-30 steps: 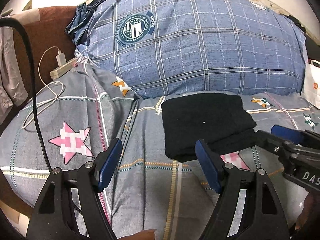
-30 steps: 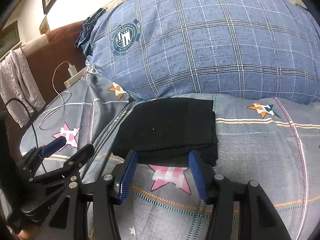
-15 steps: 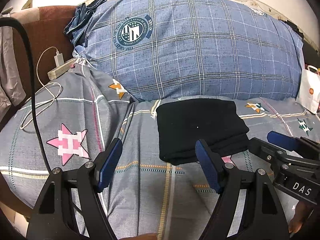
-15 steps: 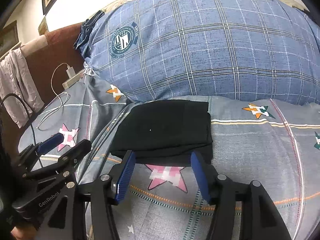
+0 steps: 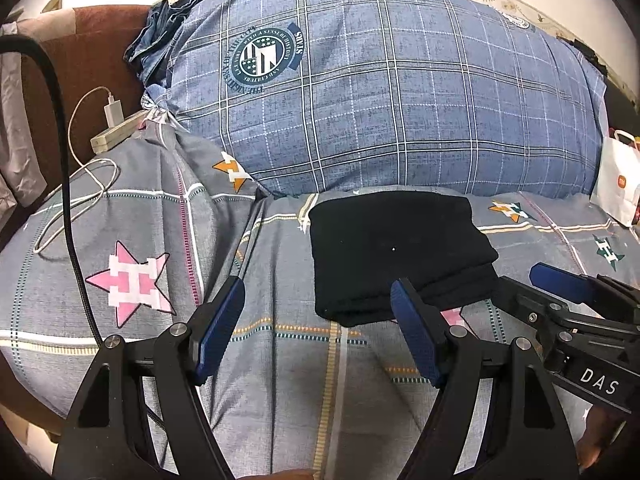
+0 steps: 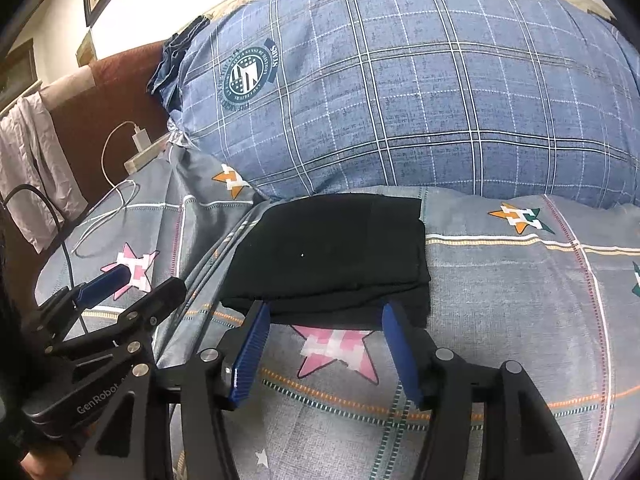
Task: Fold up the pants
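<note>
The black pants (image 5: 396, 252) lie folded into a compact rectangle on the grey star-patterned bed cover, just in front of the big blue plaid pillow; they also show in the right wrist view (image 6: 332, 256). My left gripper (image 5: 318, 320) is open and empty, a little in front of the pants' near left corner. My right gripper (image 6: 324, 324) is open and empty, its fingertips just short of the pants' near edge. Each gripper shows in the other's view: the right one (image 5: 560, 304) and the left one (image 6: 132, 284).
A large blue plaid pillow (image 5: 380, 92) fills the back. A white charger, power strip (image 5: 116, 132) and cables lie at the left by the brown headboard. A white paper bag (image 5: 618, 178) stands at the right. A black cable (image 5: 68, 200) crosses the left side.
Both grippers have drawn back slightly from the folded pants and stay open. The pants have not moved.
</note>
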{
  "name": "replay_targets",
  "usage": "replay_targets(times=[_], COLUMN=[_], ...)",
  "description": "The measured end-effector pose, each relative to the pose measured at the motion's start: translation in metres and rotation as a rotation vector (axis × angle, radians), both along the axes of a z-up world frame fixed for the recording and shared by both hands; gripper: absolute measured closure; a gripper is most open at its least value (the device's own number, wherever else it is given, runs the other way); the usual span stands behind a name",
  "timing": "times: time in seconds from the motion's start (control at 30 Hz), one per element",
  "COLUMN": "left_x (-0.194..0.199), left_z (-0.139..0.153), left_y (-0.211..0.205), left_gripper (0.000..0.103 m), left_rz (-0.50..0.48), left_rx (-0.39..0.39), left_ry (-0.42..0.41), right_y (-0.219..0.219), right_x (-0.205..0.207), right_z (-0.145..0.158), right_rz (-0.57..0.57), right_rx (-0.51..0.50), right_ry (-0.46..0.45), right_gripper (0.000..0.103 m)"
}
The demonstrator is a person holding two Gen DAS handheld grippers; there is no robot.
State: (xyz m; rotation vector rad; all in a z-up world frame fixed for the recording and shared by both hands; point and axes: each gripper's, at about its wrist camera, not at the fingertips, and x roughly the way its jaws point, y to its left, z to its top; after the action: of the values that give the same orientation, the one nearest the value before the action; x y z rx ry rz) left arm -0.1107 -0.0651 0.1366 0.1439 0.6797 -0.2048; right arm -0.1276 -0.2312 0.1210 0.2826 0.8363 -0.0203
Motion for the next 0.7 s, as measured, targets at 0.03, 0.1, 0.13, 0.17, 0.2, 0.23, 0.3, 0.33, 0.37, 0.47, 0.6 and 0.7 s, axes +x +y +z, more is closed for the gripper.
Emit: replay_targets(times=[0.03,0.1,0.13,0.17,0.2,0.23,0.3,0.33,0.37,0.47,0.6,0.7], left_x=[-0.0001,0.0006,0.001,0.0007,0.0005,0.0008,0.0015,0.0015,0.0018,0.0022,0.0029,0.0027], left_z=[-0.0003,-0.0014,-0.0019,-0.0023,-0.0026,-0.0029,-0.0032,-0.0033,-0.0035,-0.0038,-0.0049,-0.0051], left_y=[0.0,0.0001,0.0,0.0,-0.0002,-0.0003,-0.0008,-0.001,-0.001,-0.0011,-0.0009,-0.0007], left_gripper=[0.027,0.027,0.027,0.027,0.027,0.027,0.027,0.027,0.027,0.027,0.027,0.027], left_rz=[0.001,0.002,0.003,0.005,0.005,0.005,0.003,0.003,0.003,0.004,0.006,0.009], left_rx=[0.0,-0.001,-0.001,-0.001,-0.002,-0.002,-0.002,0.0,0.001,-0.001,-0.003,-0.006], left_ry=[0.0,0.004,0.006,0.007,0.007,0.009,0.009,0.009,0.01,0.012,0.019,0.02], right_y=[0.0004,0.0002,0.0009,0.0006,0.0002,0.0001,0.0,0.0,0.0,-0.0003,-0.0002,-0.001], right_x=[-0.0001,0.0004,0.0004,0.0006,0.0009,0.001,0.0013,0.0018,0.0019,0.0018,0.0025,0.0034], right_z=[-0.0003,-0.001,-0.0014,-0.0018,-0.0021,-0.0024,-0.0028,-0.0031,-0.0033,-0.0044,-0.0062,-0.0078], right_rz=[-0.001,-0.001,-0.003,-0.003,-0.002,0.0,0.0,0.0,-0.001,-0.002,-0.001,0.002], right_rx=[-0.001,-0.001,0.0,0.001,0.002,0.001,0.001,0.003,0.004,0.004,0.006,0.008], right_ry=[0.001,0.004,0.006,0.007,0.009,0.009,0.01,0.012,0.013,0.016,0.023,0.028], right_gripper=[0.046,0.046,0.046,0.046,0.046,0.046,0.046,0.046,0.046,0.046,0.046,0.046])
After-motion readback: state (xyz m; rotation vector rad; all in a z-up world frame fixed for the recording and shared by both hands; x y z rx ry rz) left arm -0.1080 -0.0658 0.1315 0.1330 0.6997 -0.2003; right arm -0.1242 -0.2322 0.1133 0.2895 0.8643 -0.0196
